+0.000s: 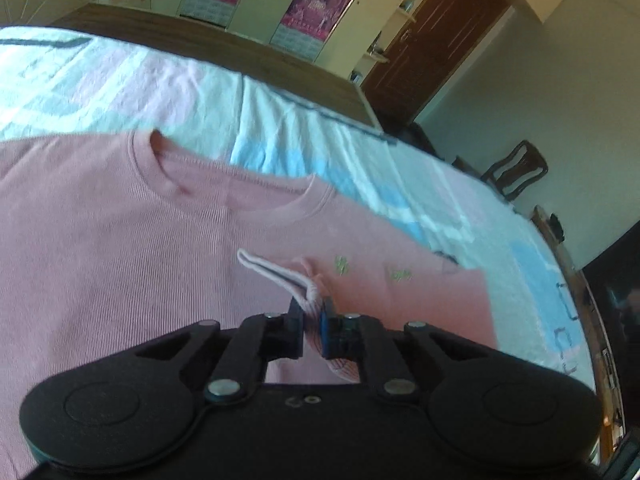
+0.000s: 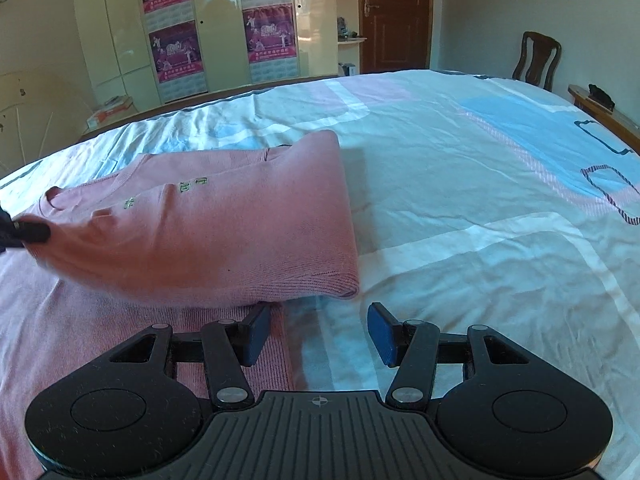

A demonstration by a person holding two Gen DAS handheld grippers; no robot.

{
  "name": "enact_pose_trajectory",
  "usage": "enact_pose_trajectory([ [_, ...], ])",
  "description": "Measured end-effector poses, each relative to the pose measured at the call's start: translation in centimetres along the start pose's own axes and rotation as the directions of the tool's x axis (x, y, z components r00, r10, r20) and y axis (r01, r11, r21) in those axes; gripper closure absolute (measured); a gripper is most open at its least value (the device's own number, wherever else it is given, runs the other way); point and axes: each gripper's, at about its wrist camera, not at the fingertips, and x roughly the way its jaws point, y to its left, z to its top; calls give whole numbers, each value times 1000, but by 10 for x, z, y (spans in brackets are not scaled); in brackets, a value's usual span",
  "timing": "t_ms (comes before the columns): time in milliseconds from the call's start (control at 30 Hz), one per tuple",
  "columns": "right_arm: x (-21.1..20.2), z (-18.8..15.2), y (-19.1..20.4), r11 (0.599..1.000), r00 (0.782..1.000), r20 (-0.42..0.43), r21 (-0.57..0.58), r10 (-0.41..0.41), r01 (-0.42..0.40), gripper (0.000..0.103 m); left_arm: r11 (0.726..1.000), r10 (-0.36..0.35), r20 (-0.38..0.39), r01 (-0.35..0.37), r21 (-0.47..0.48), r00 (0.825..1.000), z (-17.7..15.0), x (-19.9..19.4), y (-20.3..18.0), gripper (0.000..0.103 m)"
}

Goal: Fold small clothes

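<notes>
Pink knit: a ribbed sweater (image 1: 120,248) lies on the bed (image 1: 100,80), neckline toward the far edge, small green embroidered marks on the folded-over part.
Sweater, right view: the sweater (image 2: 224,232) is partly folded; one side is turned over onto the body, with a rounded fold edge at the near right and a ribbed hem along it.
Cuff: a sleeve end (image 1: 280,272) with pale ribbing runs from the chest of the sweater into the left tool.
Left tool: the left tool (image 1: 311,322) is clenched on the sleeve fabric, its jaws nearly together with pink cloth bunched between them.
Left tool, right view: a dark tip (image 2: 32,231) at the left edge presses into the lifted fold of the sweater.
Right tool: the right tool (image 2: 318,330) is released, jaws apart, nothing between them; its left finger sits over the lower pink layer, its right finger over bare sheet, just below the fold edge.
Bed: the sheet (image 2: 460,184) is white with pale blue and pink blocks, wrinkled.
Room: cream wardrobe (image 2: 216,32) with purple posters (image 2: 268,40), brown door (image 2: 394,16), wooden chair (image 2: 536,60) by the far corner of the bed.
Sharpness: the left view is motion-blurred.
</notes>
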Motion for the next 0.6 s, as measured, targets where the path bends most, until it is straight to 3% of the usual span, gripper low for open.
enact_pose_trajectory([
  [133,8,4,7,1000,1000,-2,-26,-3,3,49,1000,-5,126,4,4,992,34,-34,2,96],
  [233,16,10,10,1000,1000,0,-14,14,-14,49,1000,31,190,-31,2,981,48,-49,11,96],
  [400,25,20,25,998,999,13,-40,39,-38,50,993,120,161,-116,-35,980,39,-53,43,96],
  [433,27,20,28,998,999,14,-60,29,-28,53,990,140,145,-135,-45,979,33,-50,51,96],
  [467,31,19,31,997,1000,7,-73,30,-29,76,987,155,127,-149,-56,980,28,-48,59,96],
  [500,33,19,31,996,999,-4,-75,42,-42,89,984,170,111,-164,-65,979,23,-44,64,96],
  [533,33,18,31,997,999,-2,-72,38,-38,94,981,188,93,-182,-72,978,15,-39,72,96],
  [600,32,15,27,997,1000,17,-72,12,-10,94,975,215,60,-210,-73,975,5,-31,83,96],
])
